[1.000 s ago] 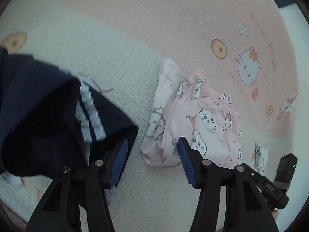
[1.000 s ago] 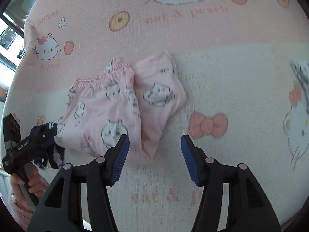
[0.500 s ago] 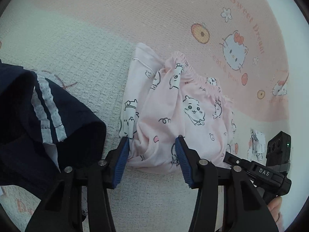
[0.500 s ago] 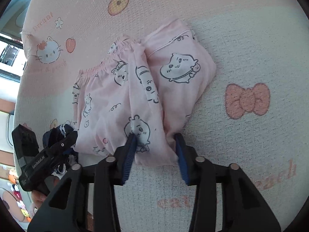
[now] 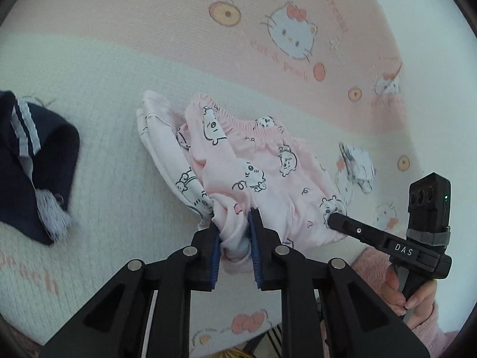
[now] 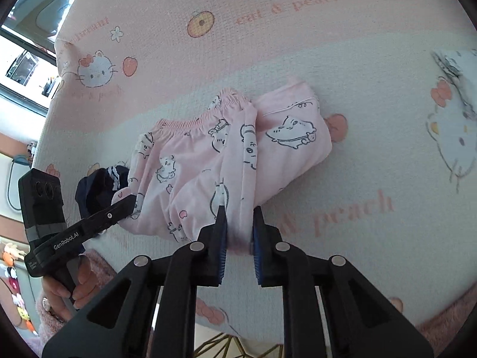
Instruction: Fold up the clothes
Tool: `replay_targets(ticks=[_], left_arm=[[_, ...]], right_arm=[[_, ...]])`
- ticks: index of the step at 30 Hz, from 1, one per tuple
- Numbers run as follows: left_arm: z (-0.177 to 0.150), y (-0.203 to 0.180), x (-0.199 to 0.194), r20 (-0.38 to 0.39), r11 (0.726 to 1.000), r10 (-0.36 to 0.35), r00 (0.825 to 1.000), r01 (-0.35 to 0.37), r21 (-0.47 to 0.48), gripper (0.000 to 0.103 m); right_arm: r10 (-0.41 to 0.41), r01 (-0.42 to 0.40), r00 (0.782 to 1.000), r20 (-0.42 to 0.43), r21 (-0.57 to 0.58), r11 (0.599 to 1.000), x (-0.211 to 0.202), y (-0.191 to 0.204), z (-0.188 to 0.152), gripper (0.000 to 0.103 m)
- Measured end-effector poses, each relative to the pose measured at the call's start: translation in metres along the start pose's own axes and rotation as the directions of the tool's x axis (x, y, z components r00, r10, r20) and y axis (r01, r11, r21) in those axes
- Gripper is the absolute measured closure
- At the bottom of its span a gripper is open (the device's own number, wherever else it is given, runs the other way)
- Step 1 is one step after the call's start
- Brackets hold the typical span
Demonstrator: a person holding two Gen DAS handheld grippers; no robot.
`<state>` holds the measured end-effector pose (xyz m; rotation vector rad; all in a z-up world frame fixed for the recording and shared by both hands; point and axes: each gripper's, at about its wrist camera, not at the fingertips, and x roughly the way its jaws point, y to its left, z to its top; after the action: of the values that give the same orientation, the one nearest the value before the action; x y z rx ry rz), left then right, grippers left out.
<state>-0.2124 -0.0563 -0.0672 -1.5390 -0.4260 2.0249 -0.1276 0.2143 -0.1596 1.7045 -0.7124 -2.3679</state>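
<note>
Pink pyjama trousers (image 5: pixel 262 173) with cartoon prints lie folded on a pink and white Hello Kitty blanket (image 5: pixel 125 95). My left gripper (image 5: pixel 234 226) is shut on their near edge at the left. My right gripper (image 6: pixel 238 223) is shut on the near edge of the same pink trousers (image 6: pixel 208 161) at the right. The right gripper also shows in the left wrist view (image 5: pixel 337 219), its tip against the cloth. The left gripper also shows in the right wrist view (image 6: pixel 128 203).
A dark navy garment (image 5: pixel 32 161) with white stripes lies crumpled to the left of the trousers; it also shows in the right wrist view (image 6: pixel 98 188). The blanket's (image 6: pixel 372 155) near edge is just below both grippers. A window is at far left.
Both grippers moved forward onto the near edge of the pink trousers and closed on it. The cloth edge is now bunched between the jaws and slightly lifted.
</note>
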Motion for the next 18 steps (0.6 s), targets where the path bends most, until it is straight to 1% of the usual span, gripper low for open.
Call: replay_targets(ticks=[3,4,6,7,9,11,12,13,15,16,18], left_arm=[[-0.025,-0.007,-0.008,-0.013,1.000,0.008,1.000,-0.008,0.015,0.085],[-0.031,-0.008,-0.011,-0.013,1.000,0.018,1.000,-0.017,0.017,0.085],[-0.040,-0.006,-0.013,-0.012,0.998,0.060,0.998,-0.059,0.018,0.085],[-0.044,-0.003,-0.012,-0.025,0.995,0.095,0.995,-0.095,0.015,0.085],[-0.051,0.005,-0.012,-0.045,0.983,0.182,0.982,-0.181,0.017,0.085],[-0.057,0.012,-0.014,-0.056,0.963,0.268,0.962,-0.267,0.024,0.085],[-0.060,0.017,-0.016,-0.055,0.954,0.300,0.952,-0.299,0.018,0.085],[-0.061,0.022,-0.022,-0.045,0.950,0.313,0.949,-0.313,-0.007,0.084],[-0.062,0.034,-0.033,-0.023,0.944,0.320,0.947,-0.321,-0.072,0.084],[-0.061,0.037,-0.036,-0.010,0.946,0.312,0.950,-0.312,-0.083,0.084],[-0.060,0.037,-0.041,0.012,0.956,0.284,0.959,-0.282,-0.078,0.084]], right_arm=[[0.007,-0.008,1.000,0.007,0.054,0.999,-0.018,-0.013,-0.026,0.089],[-0.009,0.009,1.000,0.003,0.051,0.999,-0.017,-0.016,-0.029,0.089],[-0.043,0.043,0.999,-0.005,0.044,0.998,-0.013,-0.020,-0.036,0.089],[-0.060,0.060,0.998,-0.009,0.040,0.997,-0.011,-0.023,-0.040,0.088],[-0.093,0.094,0.996,-0.017,0.032,0.995,-0.008,-0.027,-0.046,0.087],[-0.127,0.127,0.992,-0.025,0.025,0.992,-0.004,-0.032,-0.053,0.084],[-0.143,0.144,0.989,-0.028,0.021,0.989,-0.002,-0.034,-0.057,0.084],[-0.160,0.161,0.987,-0.032,0.017,0.987,0.000,-0.037,-0.060,0.084],[-0.193,0.194,0.980,-0.039,0.009,0.981,0.003,-0.041,-0.067,0.084],[-0.208,0.208,0.978,-0.026,0.000,0.978,0.001,-0.041,-0.068,0.081],[-0.232,0.233,0.972,0.043,-0.026,0.972,-0.013,-0.034,-0.066,0.080]])
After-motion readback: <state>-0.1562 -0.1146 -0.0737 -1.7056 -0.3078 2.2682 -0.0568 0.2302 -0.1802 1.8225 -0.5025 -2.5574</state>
